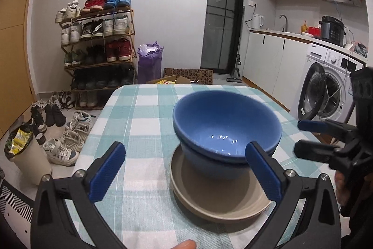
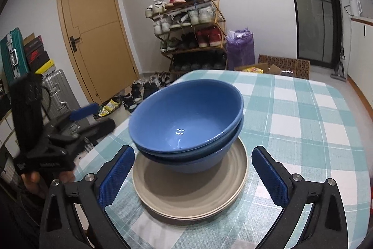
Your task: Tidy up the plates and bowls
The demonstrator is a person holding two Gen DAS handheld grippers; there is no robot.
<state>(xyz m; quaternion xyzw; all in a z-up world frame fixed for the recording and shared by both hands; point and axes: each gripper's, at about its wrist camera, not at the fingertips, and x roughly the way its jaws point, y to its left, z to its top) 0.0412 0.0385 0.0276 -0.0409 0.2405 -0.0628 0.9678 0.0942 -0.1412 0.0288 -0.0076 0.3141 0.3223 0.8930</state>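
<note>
Left tool (image 1: 185,169): black angular arms with bolt heads, blue ribbed pads on the inner faces, jaws spread wide and gripping nothing; its right pad sits just in front of the bowl stack without pressing on it. Right tool (image 2: 193,175): same build, blue cross-hatched pads, likewise released, jaws wide to either side of the plates with clear gaps. Two blue bowls (image 2: 186,118), glossy glazed ceramic, round and deep, nested one inside the other; the upper one sits slightly askew, so a crescent of the lower rim shows. Bowls stand on beige plates (image 2: 191,197), matte, round, shallow, with faint concentric ridges; edge lines indicate at least two stacked, exact count not resolvable. Bowl stack rests off-centre on the plates, towards their far side. Whole pile stands on the tabletop (image 2: 303,123), covered with a woven cloth in teal-and-white check. Fingertip (image 1: 184,244) visible at the lower edge of the left view.
</note>
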